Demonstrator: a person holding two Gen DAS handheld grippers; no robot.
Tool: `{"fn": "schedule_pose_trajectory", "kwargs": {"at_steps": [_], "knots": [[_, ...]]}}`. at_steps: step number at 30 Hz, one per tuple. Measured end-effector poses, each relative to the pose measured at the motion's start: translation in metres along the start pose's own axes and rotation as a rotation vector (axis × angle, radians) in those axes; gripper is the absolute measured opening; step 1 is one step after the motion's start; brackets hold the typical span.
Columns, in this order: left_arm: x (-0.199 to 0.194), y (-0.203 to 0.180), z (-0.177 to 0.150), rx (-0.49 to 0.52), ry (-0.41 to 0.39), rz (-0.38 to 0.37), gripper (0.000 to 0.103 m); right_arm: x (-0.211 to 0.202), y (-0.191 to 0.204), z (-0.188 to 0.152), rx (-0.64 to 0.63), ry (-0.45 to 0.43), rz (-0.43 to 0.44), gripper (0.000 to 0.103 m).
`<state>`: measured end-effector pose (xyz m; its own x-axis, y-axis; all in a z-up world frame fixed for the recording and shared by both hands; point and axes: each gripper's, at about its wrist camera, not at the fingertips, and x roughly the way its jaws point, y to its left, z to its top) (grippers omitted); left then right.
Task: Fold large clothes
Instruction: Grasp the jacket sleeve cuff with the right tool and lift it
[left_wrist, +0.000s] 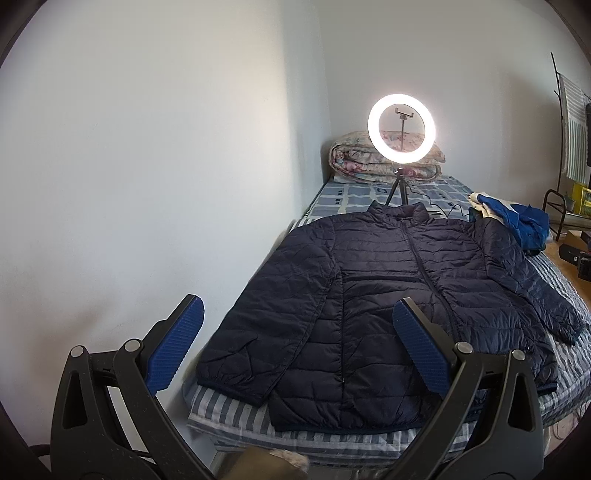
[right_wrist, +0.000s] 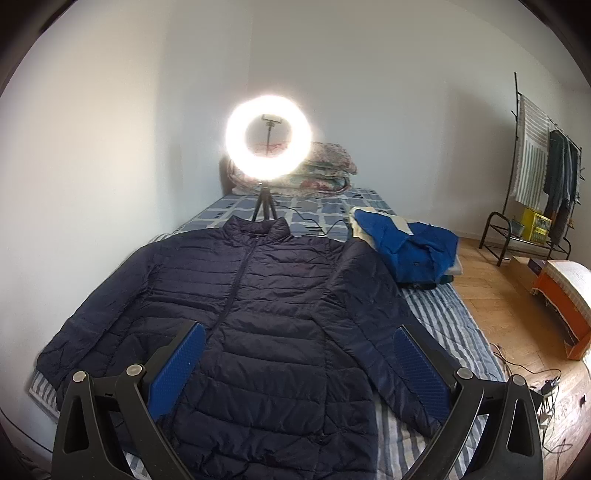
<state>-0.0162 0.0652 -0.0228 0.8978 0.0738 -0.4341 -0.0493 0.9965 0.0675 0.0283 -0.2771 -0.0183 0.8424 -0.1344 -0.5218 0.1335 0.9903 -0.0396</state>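
A dark navy quilted puffer jacket lies flat on the bed, front up and zipped, collar toward the far end, both sleeves spread out to the sides. My left gripper hovers open above the jacket's near left part, nothing between its blue pads. In the right wrist view my right gripper also hangs open, over the jacket's lower body and right sleeve, apart from the cloth.
The bed has striped and checked sheets. A lit ring light on a tripod stands behind the collar, its cable trailing right. Blue clothes are piled at right. Folded quilts lie at the head. A clothes rack and boxes stand right.
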Motion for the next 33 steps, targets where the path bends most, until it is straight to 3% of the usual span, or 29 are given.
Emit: {"fn": "schedule_pose_trajectory", "kwargs": {"at_steps": [5,9,15,19,26,33], "knots": [[-0.005,0.02,-0.021,-0.051,0.017,0.021,0.103,0.009,0.026,0.005,-0.054,-0.005,0.078,0.103],[-0.014,0.031,-0.038,-0.078,0.029,0.023,0.103,0.009,0.048,0.008,-0.082,-0.061,0.254,0.103],[-0.033,0.031,-0.058,-0.062,0.016,0.038,0.103,0.023,0.112,0.018,-0.254,-0.038,0.439,0.103],[-0.034,0.036,-0.071,-0.085,0.051,0.015,0.1,0.042,0.177,0.012,-0.44,0.039,0.587,0.099],[-0.041,0.044,-0.09,-0.129,0.089,-0.018,0.096,0.053,0.297,-0.027,-0.754,0.212,0.838,0.075],[-0.041,0.06,-0.099,-0.17,0.097,-0.008,0.096,0.07,0.377,-0.07,-0.924,0.342,0.926,0.062]]}}
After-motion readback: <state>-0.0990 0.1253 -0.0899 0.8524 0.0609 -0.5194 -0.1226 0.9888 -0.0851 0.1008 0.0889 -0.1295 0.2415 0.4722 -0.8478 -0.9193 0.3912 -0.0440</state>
